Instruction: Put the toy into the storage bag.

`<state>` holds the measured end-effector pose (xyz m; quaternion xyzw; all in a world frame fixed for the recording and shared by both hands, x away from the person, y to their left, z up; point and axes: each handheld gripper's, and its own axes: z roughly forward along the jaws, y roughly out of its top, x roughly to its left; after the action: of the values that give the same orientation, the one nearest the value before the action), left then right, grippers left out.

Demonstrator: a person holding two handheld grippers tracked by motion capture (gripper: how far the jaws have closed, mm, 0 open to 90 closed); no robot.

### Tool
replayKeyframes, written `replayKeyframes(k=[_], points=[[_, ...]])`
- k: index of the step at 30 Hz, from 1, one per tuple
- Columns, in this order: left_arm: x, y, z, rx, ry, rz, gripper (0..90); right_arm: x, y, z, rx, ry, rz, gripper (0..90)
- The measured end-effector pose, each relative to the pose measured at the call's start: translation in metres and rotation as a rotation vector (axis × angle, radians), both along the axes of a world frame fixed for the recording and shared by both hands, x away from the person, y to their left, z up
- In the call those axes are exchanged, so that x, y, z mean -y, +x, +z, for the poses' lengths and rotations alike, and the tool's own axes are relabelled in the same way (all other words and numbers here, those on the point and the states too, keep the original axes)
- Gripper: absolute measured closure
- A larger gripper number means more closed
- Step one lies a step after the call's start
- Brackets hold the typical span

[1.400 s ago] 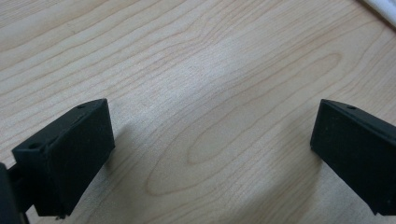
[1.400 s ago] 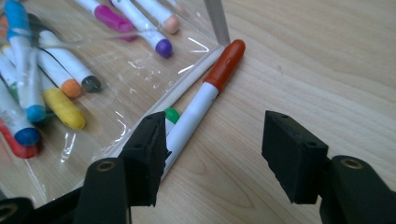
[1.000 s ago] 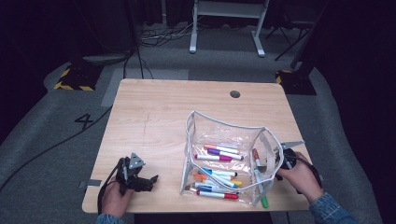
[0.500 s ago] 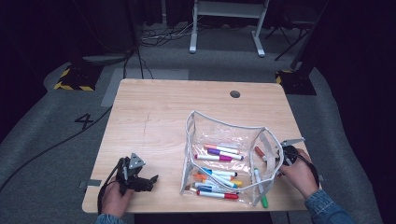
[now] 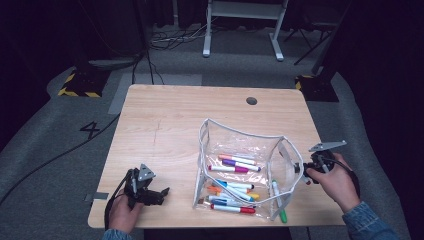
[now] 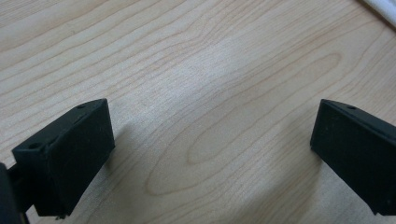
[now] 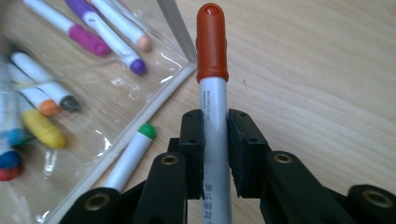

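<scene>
The right gripper (image 7: 215, 135) is clamping the red-capped marker (image 7: 213, 70) — keep it level toward the clear pouch (image 5: 240, 150) (left gripper (image 6: 210, 154) jaws gaping, empty).

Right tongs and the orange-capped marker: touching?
Touching. In the right gripper view both jaws of the right tongs press flat against the barrel of the orange-capped marker, with no gap on either side.

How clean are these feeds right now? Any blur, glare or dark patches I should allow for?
High view: table evenly lit, surroundings nearly black, picture soft. Left gripper view: sharp wood grain, a pale sheen mid-frame, soft shadows beside the jaws. Right gripper view: orange-capped marker and right gripper crisp; markers at the left edge smeared, small glints on the clear pouch.
</scene>
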<state>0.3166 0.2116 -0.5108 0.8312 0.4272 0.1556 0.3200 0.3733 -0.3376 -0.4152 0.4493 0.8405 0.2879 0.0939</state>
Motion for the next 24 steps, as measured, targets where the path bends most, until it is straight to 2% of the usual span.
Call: replayKeyframes(k=[2, 8, 12, 24], points=[[0.000, 0.000, 0.000, 0.000, 0.000, 0.000, 0.0, 0.001, -0.002, 0.010, 0.002, 0.021, 0.012, 76.7], [0.000, 0.000, 0.000, 0.000, 0.000, 0.000, 0.0, 0.002, -0.011, 0.039, 0.026, 0.027, 0.044, 76.7], [0.000, 0.000, 0.000, 0.000, 0.000, 0.000, 0.0, 0.001, -0.014, 0.057, 0.036, 0.057, 0.064, 76.7], [0.000, 0.000, 0.000, 0.000, 0.000, 0.000, 0.0, -0.014, -0.025, 0.112, 0.135, 0.040, 0.138, 76.7]])
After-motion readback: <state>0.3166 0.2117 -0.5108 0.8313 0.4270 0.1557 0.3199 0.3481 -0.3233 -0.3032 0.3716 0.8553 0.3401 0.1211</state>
